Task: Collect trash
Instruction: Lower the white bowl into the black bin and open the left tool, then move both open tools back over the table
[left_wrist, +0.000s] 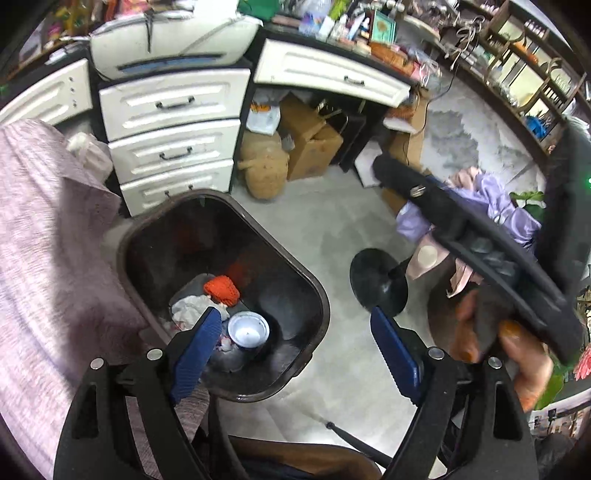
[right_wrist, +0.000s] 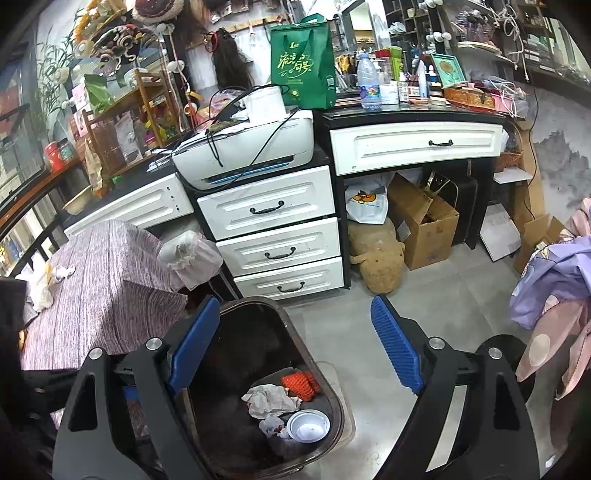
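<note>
A dark trash bin stands on the floor beside a table with a purple cloth. Inside lie a white cup, crumpled paper and orange netting. My left gripper is open and empty above the bin. My right gripper is open and empty above the bin; its body shows in the left wrist view. More crumpled white paper lies on the cloth.
White drawers and a desk with a printer stand behind the bin. Cardboard boxes and a plush toy sit under the desk. A chair with clothes is at the right, a black round base nearby.
</note>
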